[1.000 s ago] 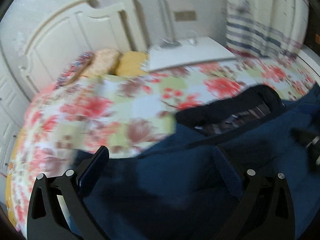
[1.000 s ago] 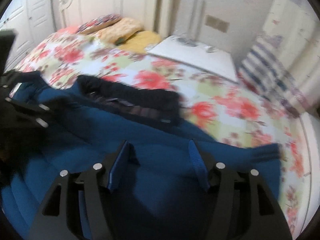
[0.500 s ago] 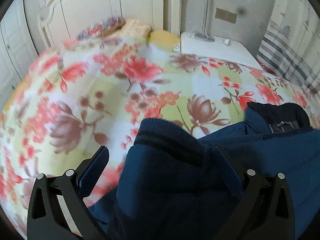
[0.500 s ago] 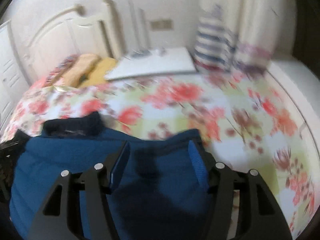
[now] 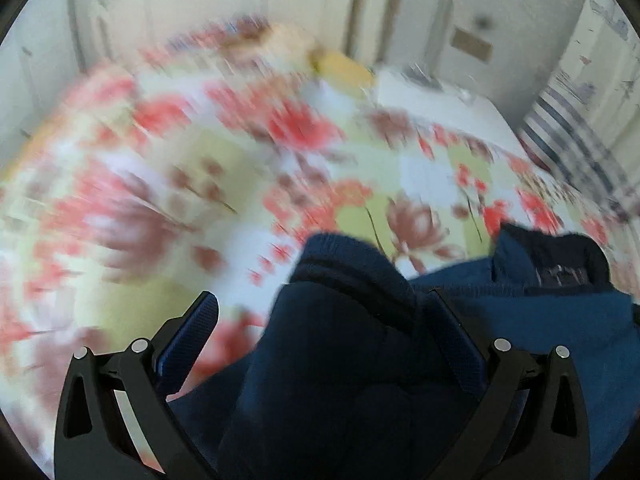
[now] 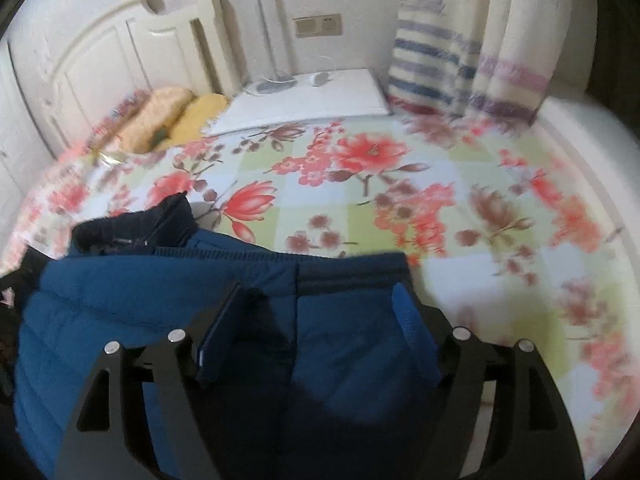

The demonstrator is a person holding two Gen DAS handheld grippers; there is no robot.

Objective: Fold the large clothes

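A blue padded jacket (image 6: 168, 292) with a dark collar (image 6: 132, 228) lies on a floral bedspread (image 6: 360, 200). In the left wrist view the jacket (image 5: 540, 320) shows at lower right, with a ribbed cuff (image 5: 344, 260) raised between the fingers. My left gripper (image 5: 324, 320) is open over the sleeve, the fabric lying loose between the jaws. My right gripper (image 6: 320, 312) is open above the jacket's ribbed hem (image 6: 352, 268), with cloth between the jaws but not pinched.
A white headboard (image 6: 120, 48) and pillows (image 6: 168, 112) stand at the far end of the bed. A white bedside table (image 6: 312, 96) holds a lamp base. Striped curtains (image 6: 460, 60) hang at the right. The bed's right edge (image 6: 592, 152) is near.
Both grippers have swung over the jacket. The left view turned left and lower onto the sleeve cuff. The right view moved to the jacket's hem edge. Both stayed open.
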